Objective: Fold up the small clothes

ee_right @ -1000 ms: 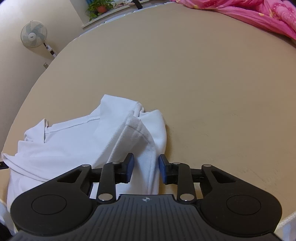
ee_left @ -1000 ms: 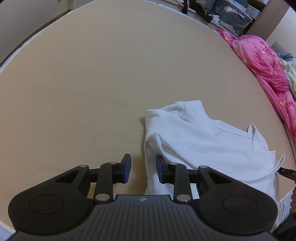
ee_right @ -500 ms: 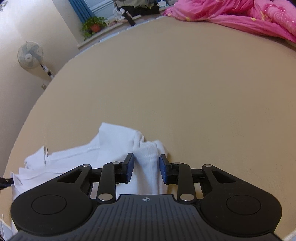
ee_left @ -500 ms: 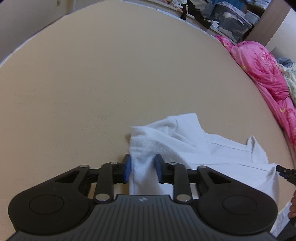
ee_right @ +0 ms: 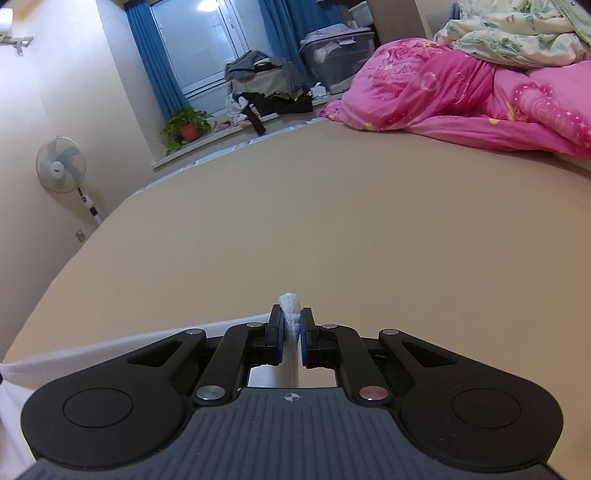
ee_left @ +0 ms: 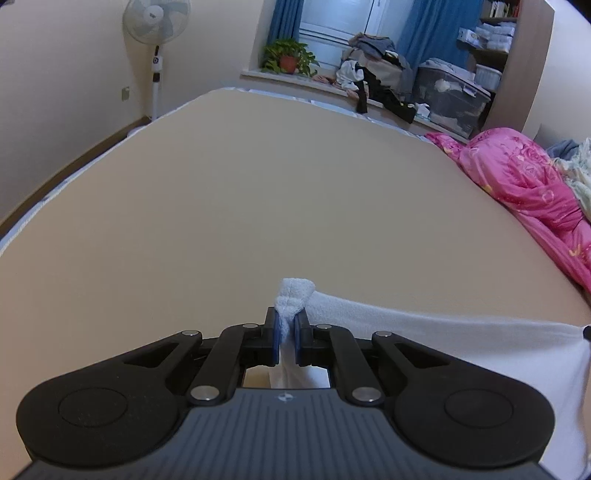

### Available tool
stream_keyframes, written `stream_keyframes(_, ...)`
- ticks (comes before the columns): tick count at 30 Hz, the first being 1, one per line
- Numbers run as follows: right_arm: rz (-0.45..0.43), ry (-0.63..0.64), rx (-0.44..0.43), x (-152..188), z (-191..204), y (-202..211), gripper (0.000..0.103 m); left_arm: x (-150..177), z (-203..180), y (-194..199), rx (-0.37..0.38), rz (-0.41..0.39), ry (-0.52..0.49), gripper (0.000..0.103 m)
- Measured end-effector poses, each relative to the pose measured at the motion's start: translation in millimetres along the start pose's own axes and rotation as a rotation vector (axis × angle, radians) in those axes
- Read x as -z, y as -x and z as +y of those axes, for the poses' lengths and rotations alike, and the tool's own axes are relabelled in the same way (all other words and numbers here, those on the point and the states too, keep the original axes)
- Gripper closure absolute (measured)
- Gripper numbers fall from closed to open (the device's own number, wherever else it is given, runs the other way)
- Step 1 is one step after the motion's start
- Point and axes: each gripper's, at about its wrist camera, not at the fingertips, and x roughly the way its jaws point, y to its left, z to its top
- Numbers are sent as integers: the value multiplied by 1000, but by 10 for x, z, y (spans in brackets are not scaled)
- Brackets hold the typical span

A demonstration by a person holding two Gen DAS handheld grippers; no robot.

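A small white garment (ee_left: 424,325) is stretched over the tan bed (ee_left: 258,184). My left gripper (ee_left: 287,318) has a bunched corner of it pinched between its blue pads, and its jaws are closing on the cloth. From there the fabric runs taut to the right edge of the left wrist view. My right gripper (ee_right: 291,314) grips the other bunched corner of the garment (ee_right: 110,347), jaws closing too. That cloth trails off to the left. Most of the garment is hidden under the gripper bodies.
A pink quilt (ee_left: 524,177) lies heaped along the bed's right side, the same quilt (ee_right: 461,96) with a pale floral blanket (ee_right: 517,33) on it. Beyond the bed stand a fan (ee_left: 157,22), a potted plant (ee_left: 288,59), piled clothes and a storage box (ee_left: 450,96).
Both grippers went from open around the garment's folded edges to shut on them. Both rose and tilted up, so the cloth now hangs taut between them.
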Motion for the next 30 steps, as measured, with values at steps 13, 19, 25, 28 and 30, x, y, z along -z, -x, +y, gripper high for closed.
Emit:
stream_keyframes(13,161,-20,66,124,73,-378,65,-39,49,-402,-12,153,73,77)
stream_keyframes(19,259,-61,25,256,24,-69,65,53,159,-98,94,220,106,74)
stream_keyframes(25,391,44,12,602,22,388,65,452,256,113,139,435,102,74)
stream_keyframes(28,441,55,-13,817,-80,632,65,682,326,222,118,501,87,74)
stream_keyframes(30,445,57,-27,931,-128,805,65,786,326,321,118,506,55,75)
